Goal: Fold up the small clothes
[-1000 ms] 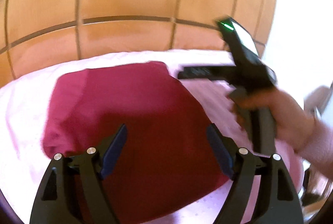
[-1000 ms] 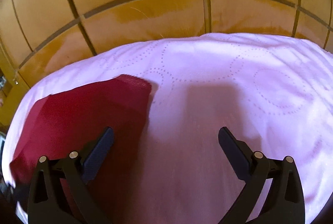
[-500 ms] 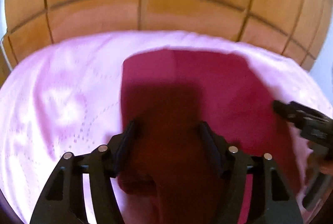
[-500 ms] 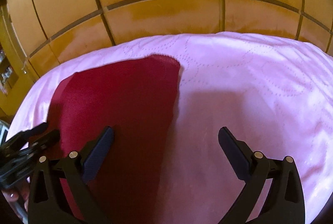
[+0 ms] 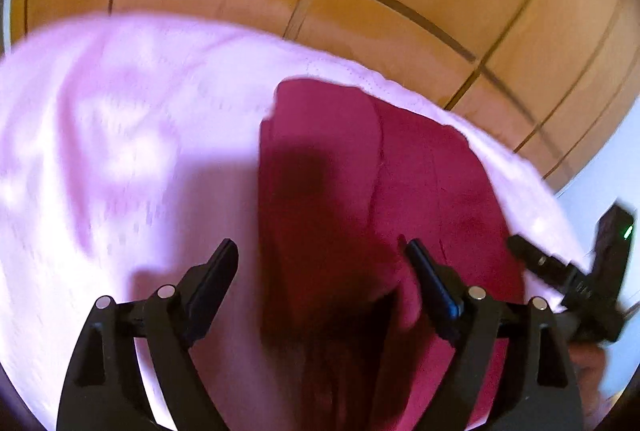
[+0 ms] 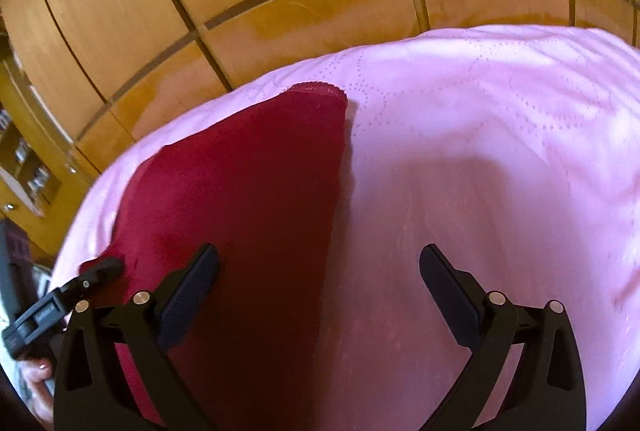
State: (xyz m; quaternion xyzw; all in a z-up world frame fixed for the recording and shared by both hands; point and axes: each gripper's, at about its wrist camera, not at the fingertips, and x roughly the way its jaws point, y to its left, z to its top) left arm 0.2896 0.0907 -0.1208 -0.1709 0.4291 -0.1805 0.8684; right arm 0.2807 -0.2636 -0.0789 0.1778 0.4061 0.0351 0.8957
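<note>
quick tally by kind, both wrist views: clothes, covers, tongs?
Red garment: 1
Pink cover: 1
Tongs: 2, left and right, both open, holding nothing
Total: 4

I am seeing one dark red folded cloth garment (image 6: 240,199) and one quilted pink bedspread (image 6: 500,151).
</note>
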